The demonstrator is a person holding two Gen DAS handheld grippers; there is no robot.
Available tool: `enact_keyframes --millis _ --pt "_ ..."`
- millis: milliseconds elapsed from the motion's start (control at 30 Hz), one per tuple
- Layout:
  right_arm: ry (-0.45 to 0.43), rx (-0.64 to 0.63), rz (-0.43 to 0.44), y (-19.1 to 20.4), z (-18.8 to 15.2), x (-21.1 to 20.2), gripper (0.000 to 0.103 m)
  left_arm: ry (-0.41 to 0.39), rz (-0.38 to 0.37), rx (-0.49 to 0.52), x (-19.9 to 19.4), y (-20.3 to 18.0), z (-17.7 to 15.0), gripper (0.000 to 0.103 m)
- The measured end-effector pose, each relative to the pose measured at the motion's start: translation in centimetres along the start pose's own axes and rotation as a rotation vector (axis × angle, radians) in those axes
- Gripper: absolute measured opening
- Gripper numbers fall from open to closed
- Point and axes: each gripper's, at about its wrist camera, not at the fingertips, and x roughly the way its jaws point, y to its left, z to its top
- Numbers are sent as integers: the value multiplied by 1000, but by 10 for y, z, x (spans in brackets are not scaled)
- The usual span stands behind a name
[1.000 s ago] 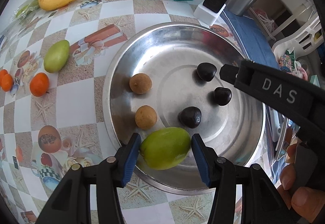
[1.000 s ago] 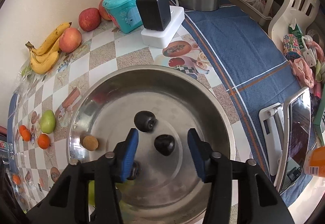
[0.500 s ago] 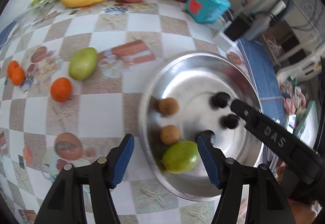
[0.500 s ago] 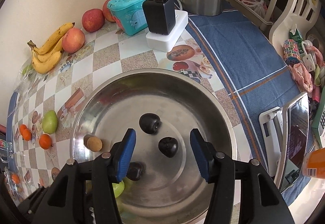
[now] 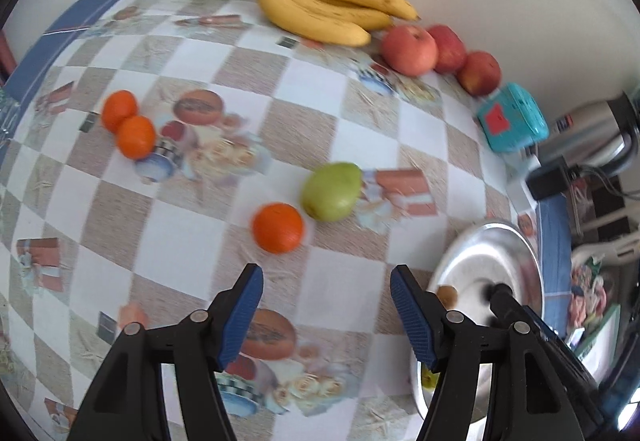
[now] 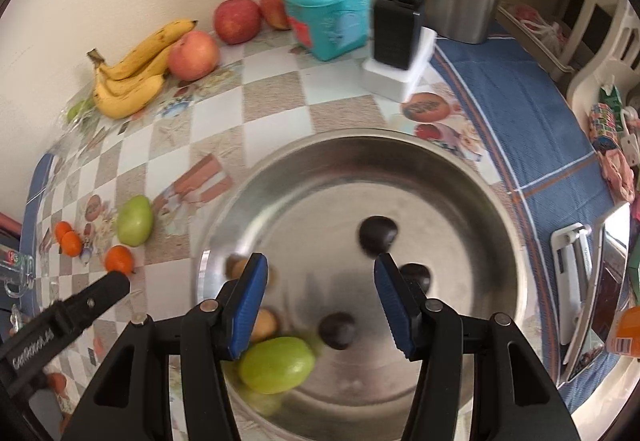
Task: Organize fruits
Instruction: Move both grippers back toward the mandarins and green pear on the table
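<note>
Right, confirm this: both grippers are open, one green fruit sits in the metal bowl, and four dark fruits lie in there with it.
Not four: the right wrist view shows three dark fruits in the metal bowl. The rest holds: left gripper and right gripper are open, and one green fruit is in the bowl.

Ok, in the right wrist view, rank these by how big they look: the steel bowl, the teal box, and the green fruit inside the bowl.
1. steel bowl
2. teal box
3. green fruit, though it sits nearest the camera, so its look is inflated.
</note>
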Motion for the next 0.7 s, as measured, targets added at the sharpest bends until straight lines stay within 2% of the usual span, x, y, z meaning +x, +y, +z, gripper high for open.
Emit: enact_keyframes --millis 267,533,633,700 --pt "-23 -81 66 55 -2 -9 57 -77 62 -86 -24 52 22 71" --pt "-32 -128 95 87 -4 -10 57 -128 110 -147 -39 89 34 73" --pt "-29 -130 93 91 -5 -7 57 -131 113 -162 -38 95 34 83" --pt "-29 -134 78 93 -6 -4 74 -134 121 -173 -36 97 33 94"
